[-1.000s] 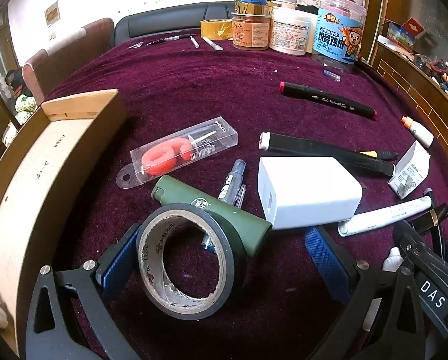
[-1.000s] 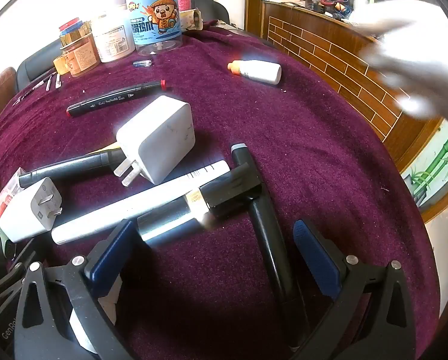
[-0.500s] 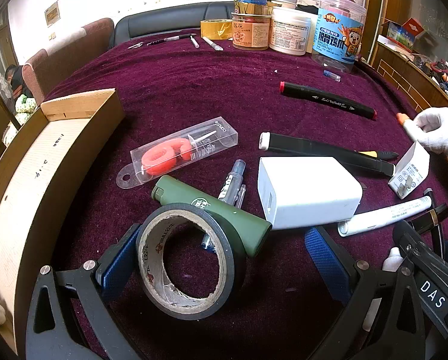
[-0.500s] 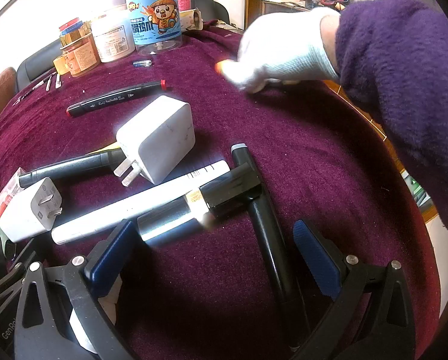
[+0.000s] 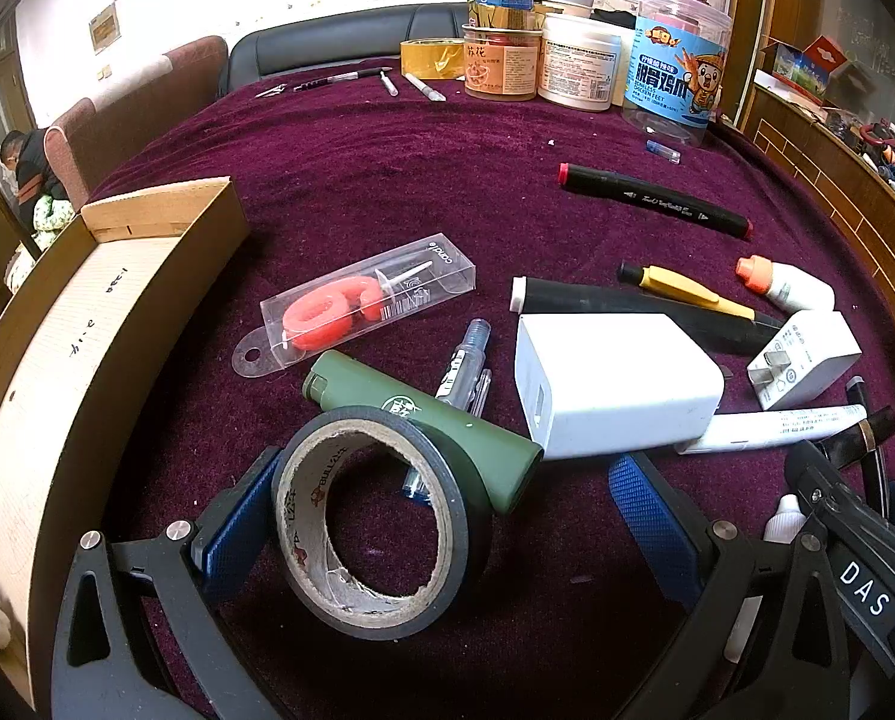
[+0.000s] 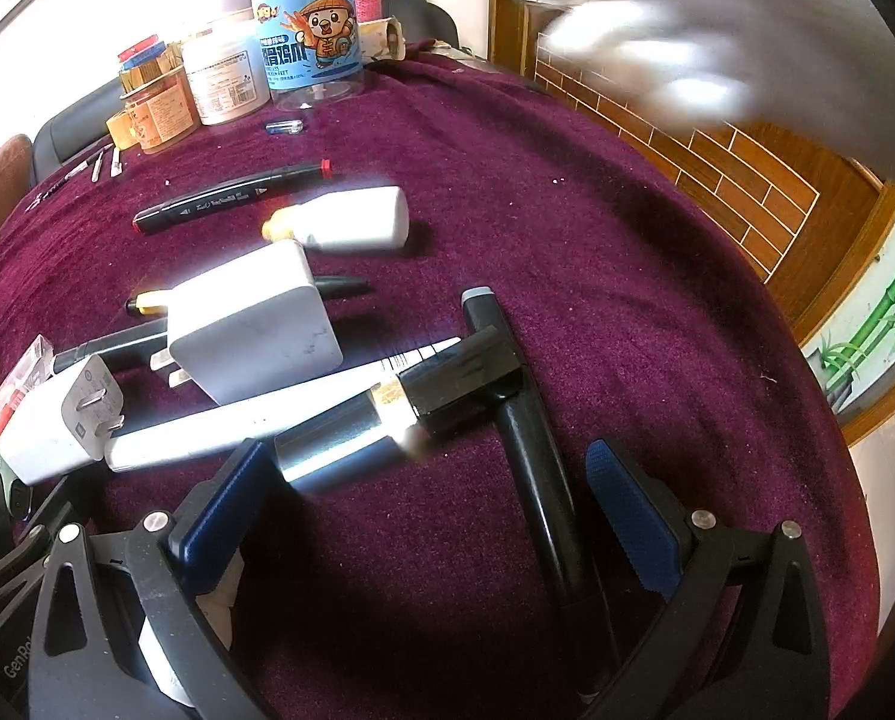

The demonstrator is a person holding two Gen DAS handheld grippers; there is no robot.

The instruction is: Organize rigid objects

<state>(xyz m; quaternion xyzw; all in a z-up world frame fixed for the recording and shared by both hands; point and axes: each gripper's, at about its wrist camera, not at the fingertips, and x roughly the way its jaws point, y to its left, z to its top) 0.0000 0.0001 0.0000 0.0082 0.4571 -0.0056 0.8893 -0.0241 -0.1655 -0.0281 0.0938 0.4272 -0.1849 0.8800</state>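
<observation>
Now glue bottle (image 6: 351, 218) lies flat, orange cap (leftward); left gripper (image 5: 447, 516), right gripper (image 6: 432, 498) both spread.

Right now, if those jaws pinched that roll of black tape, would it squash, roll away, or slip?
The roll of black tape has a cardboard core, so it probably stays stiff. It leans on the green tube rather than lying flat, so a nudge may tip or roll it. The left gripper, open around it, has textured pads, so slipping seems unlikely.

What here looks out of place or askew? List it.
The black tape roll stands tilted, propped against the green tube, which lies across a pen. The chargers, markers and glue bottle lie scattered and overlapping, outside the cardboard box.
</observation>
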